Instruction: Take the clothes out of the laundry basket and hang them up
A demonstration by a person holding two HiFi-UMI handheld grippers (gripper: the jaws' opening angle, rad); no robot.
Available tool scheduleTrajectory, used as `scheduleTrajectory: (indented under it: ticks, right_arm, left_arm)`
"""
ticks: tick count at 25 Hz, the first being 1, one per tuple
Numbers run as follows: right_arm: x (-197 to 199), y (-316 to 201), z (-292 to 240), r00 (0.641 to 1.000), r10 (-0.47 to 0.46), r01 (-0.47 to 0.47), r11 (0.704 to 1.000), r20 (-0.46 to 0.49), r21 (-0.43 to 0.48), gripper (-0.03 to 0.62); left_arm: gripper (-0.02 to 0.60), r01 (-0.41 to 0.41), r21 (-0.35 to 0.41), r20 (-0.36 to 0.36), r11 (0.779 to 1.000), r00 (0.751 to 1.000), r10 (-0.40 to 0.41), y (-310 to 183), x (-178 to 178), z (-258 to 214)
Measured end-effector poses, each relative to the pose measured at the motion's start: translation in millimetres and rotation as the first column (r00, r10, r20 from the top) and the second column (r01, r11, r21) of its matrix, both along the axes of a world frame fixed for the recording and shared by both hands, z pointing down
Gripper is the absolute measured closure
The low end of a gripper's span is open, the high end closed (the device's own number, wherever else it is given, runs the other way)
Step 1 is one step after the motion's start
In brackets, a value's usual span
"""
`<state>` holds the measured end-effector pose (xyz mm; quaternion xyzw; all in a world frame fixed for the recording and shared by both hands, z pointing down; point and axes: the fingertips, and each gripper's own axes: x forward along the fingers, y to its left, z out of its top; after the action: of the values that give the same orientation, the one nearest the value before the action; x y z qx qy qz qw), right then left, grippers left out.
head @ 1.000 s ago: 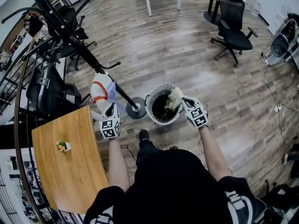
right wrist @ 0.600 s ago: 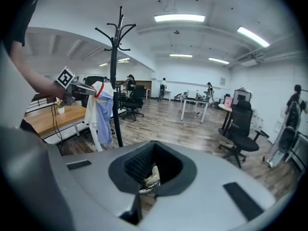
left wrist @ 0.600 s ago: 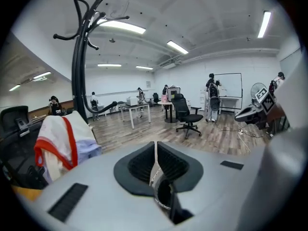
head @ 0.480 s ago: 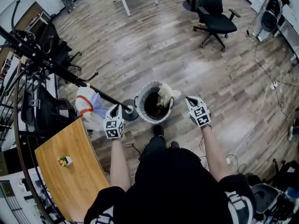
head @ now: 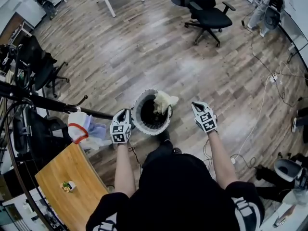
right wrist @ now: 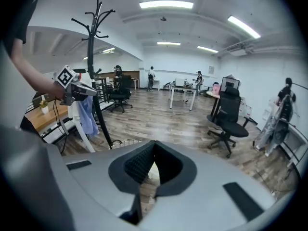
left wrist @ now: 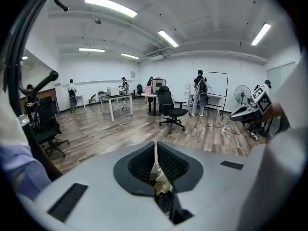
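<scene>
**Laundry basket**: round tub standing upright on the floor. Its wall is pale and ribbed like mesh, and its hollow is dark.

**Cream garment**: soft, crumpled cloth draped over the basket's far-right rim, with part of it hanging inside.

**Left tool**: grey moulded body with black ribbed pads and a cube of square markers. It sits just beside the basket's left wall. The jaws are clenched to a thin slit with nothing gripped between the pads.

**Right tool**: same build, on the basket's right, with a strip of bare floor between it and the wall. The jaws are pressed fully together and hold nothing.

**Coat rack**: dark metal pole with curved hook arms, left of the basket.

**White garment**: trimmed in orange, hanging from the rack left of the basket. A pale blue cloth hangs beside it, on the basket's side.

**Table**: smooth wooden top with a rounded edge, left of the basket and nearer the person. It carries a small potted plant.

**Floor**: grey-brown wood-grain planks, lying open on the basket's far side.

**Office chair**: black, on castors, well apart from the basket across that open stretch.

**Cables**: thin and white, trailing over the planks to the basket's right, well beyond the right tool.
</scene>
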<state>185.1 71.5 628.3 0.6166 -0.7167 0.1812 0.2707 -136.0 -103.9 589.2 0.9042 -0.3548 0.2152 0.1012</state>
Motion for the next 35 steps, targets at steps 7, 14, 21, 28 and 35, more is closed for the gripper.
scheduleTrajectory:
  ticks: [7, 14, 21, 28, 35]
  right_arm:
    - [22, -40, 18, 0.999, 0.032, -0.033, 0.999, -0.021, -0.042, 0.585]
    - [26, -51, 46, 0.999, 0.036, -0.037, 0.995, -0.008, -0.092, 0.585]
    - [32, -72, 86, 1.000, -0.023, 0.025, 0.988, 0.016, -0.152, 0.585]
    - [47, -86, 156, 0.997, -0.060, 0.070, 0.976, 0.055, -0.208, 0.580]
    - [44, -94, 240, 0.988, -0.117, 0.139, 0.954, 0.098, -0.265, 0.565]
  left_arm:
    - [0.546, -0.112, -0.068, 0.057, 0.991, 0.992, 0.116, -44, 31, 39]
    - [0.546, -0.191, -0.120, 0.082, 0.974, 0.976, 0.202, -54, 60, 67]
    - [0.545, -0.251, -0.185, 0.126, 0.950, 0.953, 0.276, -47, 88, 112]
    - [0.532, -0.273, -0.243, 0.162, 0.931, 0.935, 0.317, -33, 119, 175]
    - [0.457, -0.297, -0.307, 0.188, 0.904, 0.912, 0.363, -26, 146, 255]
